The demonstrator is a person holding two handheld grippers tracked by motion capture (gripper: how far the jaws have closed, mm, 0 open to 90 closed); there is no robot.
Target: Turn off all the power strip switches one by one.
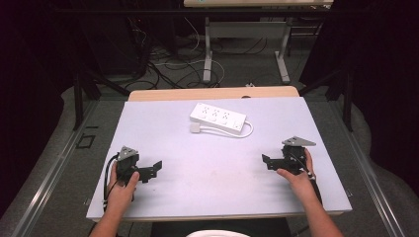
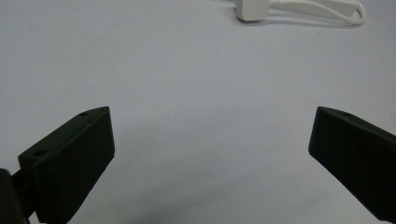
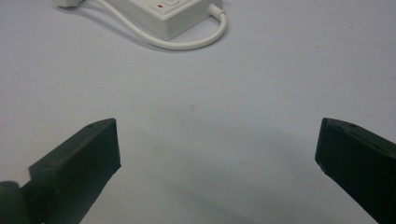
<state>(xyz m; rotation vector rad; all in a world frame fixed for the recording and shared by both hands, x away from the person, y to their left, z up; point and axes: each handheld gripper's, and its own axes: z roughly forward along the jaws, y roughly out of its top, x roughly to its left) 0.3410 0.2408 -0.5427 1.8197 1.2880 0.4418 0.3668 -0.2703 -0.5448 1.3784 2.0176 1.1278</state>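
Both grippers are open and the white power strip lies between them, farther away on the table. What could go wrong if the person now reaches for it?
1. The cord loops loosely beside the power strip; a jaw could snag it and drag the strip.
2. The plug lies loose at the strip's near side, so lifting the strip alone would probably leave it dangling.
3. The left gripper and right gripper both point inward; reaching together, they might collide.

Pale worktop [image 1: 163,148] on grey floor [image 1: 64,163]; beyond it, a white-legged table [image 1: 257,29], tangled floor cables [image 1: 168,66], and dark curtains [image 1: 380,74] either side.
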